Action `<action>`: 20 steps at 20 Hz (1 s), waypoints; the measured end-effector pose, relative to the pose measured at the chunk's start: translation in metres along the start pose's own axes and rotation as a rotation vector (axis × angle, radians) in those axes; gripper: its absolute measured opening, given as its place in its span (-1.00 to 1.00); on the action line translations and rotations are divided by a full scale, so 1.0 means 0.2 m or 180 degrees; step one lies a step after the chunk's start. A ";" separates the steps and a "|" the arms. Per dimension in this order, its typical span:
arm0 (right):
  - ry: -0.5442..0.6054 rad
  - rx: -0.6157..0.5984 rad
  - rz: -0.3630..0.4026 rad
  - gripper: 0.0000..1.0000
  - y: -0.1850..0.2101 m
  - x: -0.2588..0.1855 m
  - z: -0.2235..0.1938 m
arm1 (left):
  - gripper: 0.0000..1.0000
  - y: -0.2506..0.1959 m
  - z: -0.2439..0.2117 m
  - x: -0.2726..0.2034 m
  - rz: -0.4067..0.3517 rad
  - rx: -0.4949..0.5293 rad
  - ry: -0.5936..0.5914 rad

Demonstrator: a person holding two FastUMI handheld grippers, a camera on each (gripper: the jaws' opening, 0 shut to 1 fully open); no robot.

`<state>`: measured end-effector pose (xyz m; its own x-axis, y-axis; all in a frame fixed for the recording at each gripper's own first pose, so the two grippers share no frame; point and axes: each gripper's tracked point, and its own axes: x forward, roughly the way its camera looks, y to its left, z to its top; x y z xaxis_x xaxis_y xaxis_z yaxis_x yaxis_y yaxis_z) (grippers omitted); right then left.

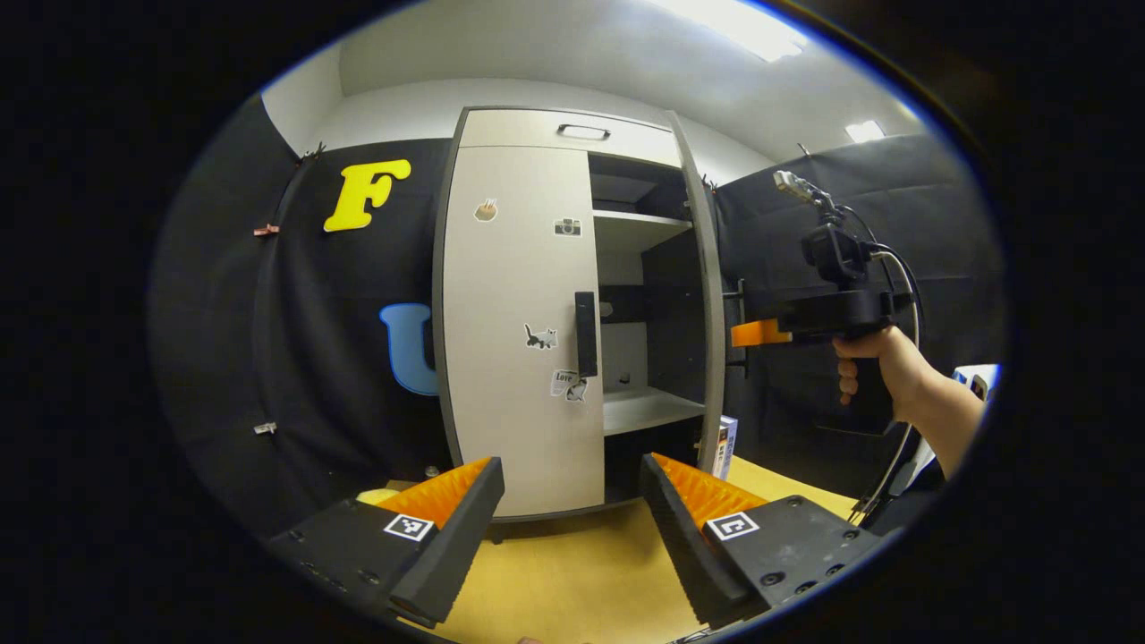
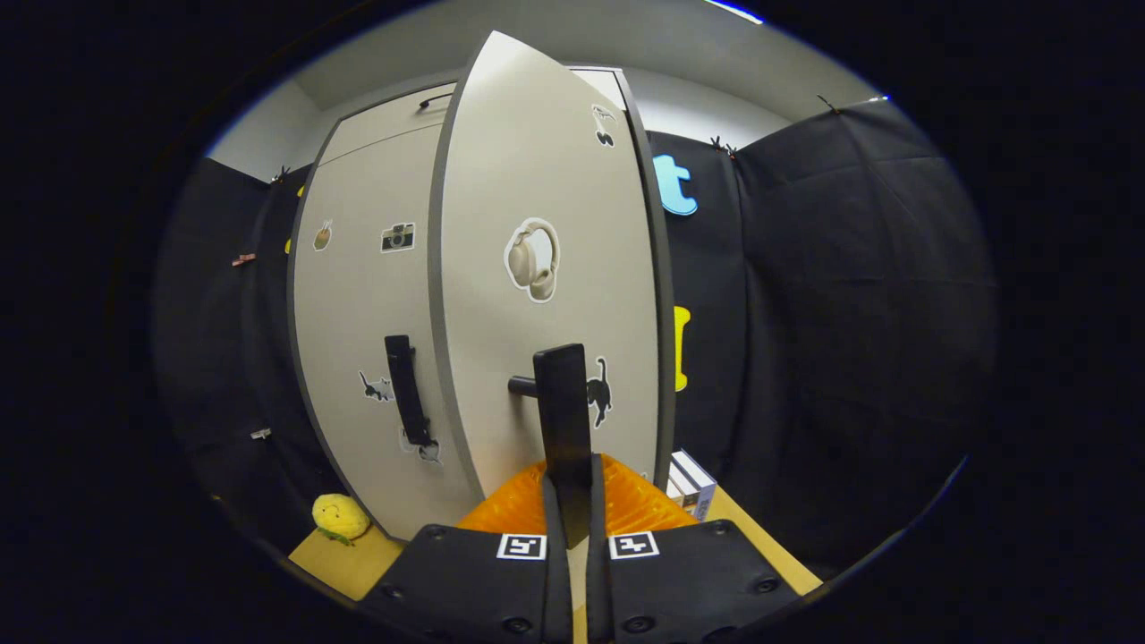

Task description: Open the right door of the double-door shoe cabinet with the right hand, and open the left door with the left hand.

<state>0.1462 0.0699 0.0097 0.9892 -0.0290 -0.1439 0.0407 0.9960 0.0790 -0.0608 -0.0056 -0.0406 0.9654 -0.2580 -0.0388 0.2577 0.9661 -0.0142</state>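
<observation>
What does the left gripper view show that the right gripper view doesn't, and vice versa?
Left gripper view: the cabinet's shelves behind the swung-open right door, and the hand holding the right gripper. Right gripper view: that gripper shut on the right door handle, and a headphone sticker on that door. Both: the closed left door and left door handle.

The cabinet stands on the bench; its right door swings out, left door closed, a box beside its right.

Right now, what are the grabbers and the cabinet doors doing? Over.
Right gripper clamped on right door handle, door swung open. Left gripper open, short of closed left door. Nothing blocking.
</observation>
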 end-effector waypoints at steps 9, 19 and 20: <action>-0.0052 -0.0215 -0.0559 -0.83 -0.51 -0.09 0.09 | 0.89 -0.02 -0.03 0.14 0.0202 -0.0246 0.0121; -0.0046 0.0092 0.0231 -0.89 -0.55 -0.08 0.09 | 0.90 -0.32 -0.10 0.27 0.0373 -0.0553 0.0322; -0.0045 0.0076 0.0272 -0.88 -0.56 -0.08 0.09 | 0.91 -0.34 -0.11 0.28 0.0408 -0.0542 0.0337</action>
<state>0.1275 -0.0425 0.0201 0.9911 0.0548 -0.1217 -0.0410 0.9926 0.1139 -0.0254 -0.0859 -0.0638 0.9777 -0.1409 -0.1555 0.1140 0.9788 -0.1703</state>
